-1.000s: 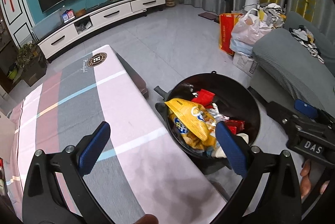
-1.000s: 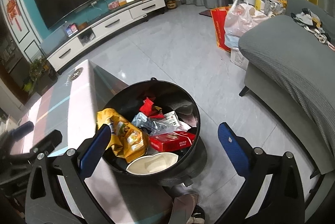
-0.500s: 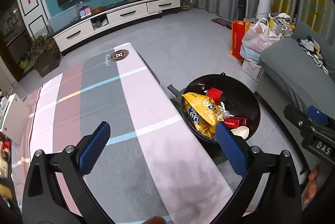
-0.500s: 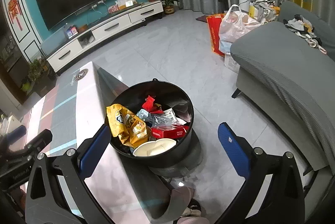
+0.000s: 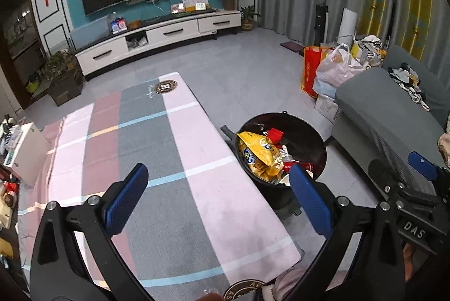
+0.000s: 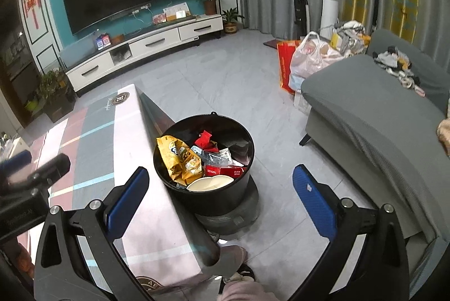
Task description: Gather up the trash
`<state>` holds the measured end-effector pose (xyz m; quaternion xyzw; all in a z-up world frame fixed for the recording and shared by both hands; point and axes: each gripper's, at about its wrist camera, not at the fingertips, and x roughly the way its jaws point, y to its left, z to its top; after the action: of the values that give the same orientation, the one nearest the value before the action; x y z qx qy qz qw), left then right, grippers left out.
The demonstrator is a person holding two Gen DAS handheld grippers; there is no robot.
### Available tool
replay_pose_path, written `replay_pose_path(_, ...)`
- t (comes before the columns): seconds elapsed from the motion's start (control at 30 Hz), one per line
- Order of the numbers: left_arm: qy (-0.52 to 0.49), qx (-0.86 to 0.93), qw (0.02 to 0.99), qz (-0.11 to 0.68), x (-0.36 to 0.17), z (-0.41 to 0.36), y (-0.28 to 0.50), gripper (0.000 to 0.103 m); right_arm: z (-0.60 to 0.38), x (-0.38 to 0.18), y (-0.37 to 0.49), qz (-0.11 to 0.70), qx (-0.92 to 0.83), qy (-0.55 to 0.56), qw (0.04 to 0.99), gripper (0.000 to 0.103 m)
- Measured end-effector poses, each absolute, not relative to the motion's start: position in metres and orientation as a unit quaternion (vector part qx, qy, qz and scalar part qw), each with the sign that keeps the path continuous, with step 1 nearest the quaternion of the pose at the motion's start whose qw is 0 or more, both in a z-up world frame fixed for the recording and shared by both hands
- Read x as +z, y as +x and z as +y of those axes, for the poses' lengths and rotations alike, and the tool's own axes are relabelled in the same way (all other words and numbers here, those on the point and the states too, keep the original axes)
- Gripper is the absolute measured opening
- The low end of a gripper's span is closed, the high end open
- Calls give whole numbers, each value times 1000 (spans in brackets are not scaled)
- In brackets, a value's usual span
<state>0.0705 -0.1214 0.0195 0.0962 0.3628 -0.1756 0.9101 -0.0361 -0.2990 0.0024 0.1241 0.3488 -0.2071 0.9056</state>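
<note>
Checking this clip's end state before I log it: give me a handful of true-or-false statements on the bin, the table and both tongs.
1. The round black trash bin holds a yellow snack bag and a red box. True.
2. The left tongs grip a wrapper. False: the jaws stand wide apart with nothing between them.
3. The bin stands on the grey tiled floor beside the table with the pink and grey striped cloth. True.
4. The right tongs are closed. False: they are open and hold nothing.
5. The bin sits on the grey sofa. False: the sofa stands apart from it, to the right.
</note>
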Motion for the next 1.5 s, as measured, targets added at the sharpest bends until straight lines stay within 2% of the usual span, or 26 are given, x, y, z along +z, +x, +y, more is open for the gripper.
replay_pose_path(0.63,85,-171,920,342,58,-101,36,100,-272,41,-63,316,-219,90,919,100)
replay_pose_path(1.5,100,-148,910,374,31,-101,44,100,-264,31,-52,340,-202,80,915,100)
